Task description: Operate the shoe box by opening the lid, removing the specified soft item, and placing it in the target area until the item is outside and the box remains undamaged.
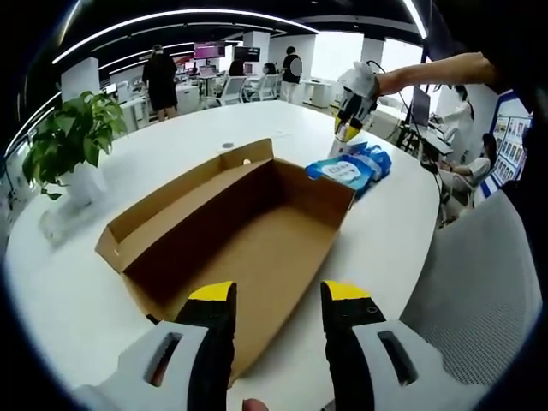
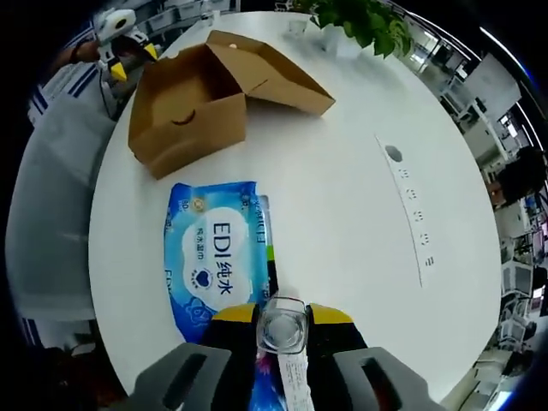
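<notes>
The right gripper's (image 2: pixel 281 330) fingers (image 2: pixel 235 315) are clenched on a small clear plastic piece at the near end of the blue wipes pack (image 2: pixel 216 257). The left gripper's (image 1: pixel 278 308) fingers (image 1: pixel 214 300) are apart and hold nothing, just at the near end of the shoe box (image 1: pixel 231 235).

The wipes pack lies flat on the white counter (image 2: pixel 342 188), outside the shoe box and just beside its far end. In the left gripper view the right gripper reaches down to the pack from above.

The shoe box is brown cardboard. It is open, and its inside is bare. Its lid (image 2: pixel 274 73) is folded back and rests on the counter.

Past the box, a green plant (image 1: pixel 68 137) stands in a white pot near the counter's edge. People (image 1: pixel 160 77) stand among desks farther back.
</notes>
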Motion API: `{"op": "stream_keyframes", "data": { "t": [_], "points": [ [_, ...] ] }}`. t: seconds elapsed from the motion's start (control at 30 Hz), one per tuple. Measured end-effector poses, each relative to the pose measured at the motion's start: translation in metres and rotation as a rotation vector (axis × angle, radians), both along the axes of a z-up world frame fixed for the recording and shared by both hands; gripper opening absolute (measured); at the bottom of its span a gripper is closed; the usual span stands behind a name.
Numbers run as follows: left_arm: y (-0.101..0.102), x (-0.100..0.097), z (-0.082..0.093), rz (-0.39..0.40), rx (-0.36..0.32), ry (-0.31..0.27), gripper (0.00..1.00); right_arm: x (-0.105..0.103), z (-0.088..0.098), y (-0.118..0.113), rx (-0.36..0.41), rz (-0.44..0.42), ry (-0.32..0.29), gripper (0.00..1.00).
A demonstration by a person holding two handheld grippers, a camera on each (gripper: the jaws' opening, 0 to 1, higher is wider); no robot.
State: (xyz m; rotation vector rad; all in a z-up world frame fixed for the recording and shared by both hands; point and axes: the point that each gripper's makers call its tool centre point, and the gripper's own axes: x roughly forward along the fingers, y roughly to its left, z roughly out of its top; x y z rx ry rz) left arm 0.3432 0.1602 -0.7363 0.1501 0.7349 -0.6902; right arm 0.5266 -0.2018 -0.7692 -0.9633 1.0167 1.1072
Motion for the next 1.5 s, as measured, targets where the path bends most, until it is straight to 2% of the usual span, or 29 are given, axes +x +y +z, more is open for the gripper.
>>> {"op": "stream_keyframes", "data": {
  "t": [0.2,0.27,0.4,0.53,0.73,1.03,1.23,1.5],
  "points": [
    [-0.003,0.002,0.008,0.006,-0.019,-0.030,0.40,0.005,0.001,-0.002,-0.029,0.002,0.000,0.17],
    [-0.002,-0.002,0.006,0.001,-0.021,-0.024,0.40,0.008,0.004,0.002,-0.032,0.004,-0.012,0.17],
    [-0.002,-0.010,0.002,-0.027,0.002,0.010,0.41,0.013,0.005,0.012,0.012,-0.027,-0.022,0.17],
    [0.000,-0.012,0.007,-0.049,0.022,0.021,0.41,0.019,-0.003,0.012,-0.007,-0.006,-0.033,0.17],
    [0.003,-0.015,0.009,-0.073,0.052,0.040,0.41,0.014,-0.001,0.017,-0.004,-0.001,-0.021,0.17],
    [-0.004,-0.014,0.014,-0.084,0.056,0.037,0.41,0.007,0.000,0.010,-0.014,0.005,0.011,0.17],
    [-0.006,-0.019,0.012,-0.082,0.049,0.032,0.41,0.010,-0.001,0.004,-0.024,0.006,0.018,0.18],
    [0.000,-0.026,0.011,-0.066,0.047,0.031,0.41,0.013,-0.003,-0.001,-0.072,0.070,0.020,0.18]
  ]
}}
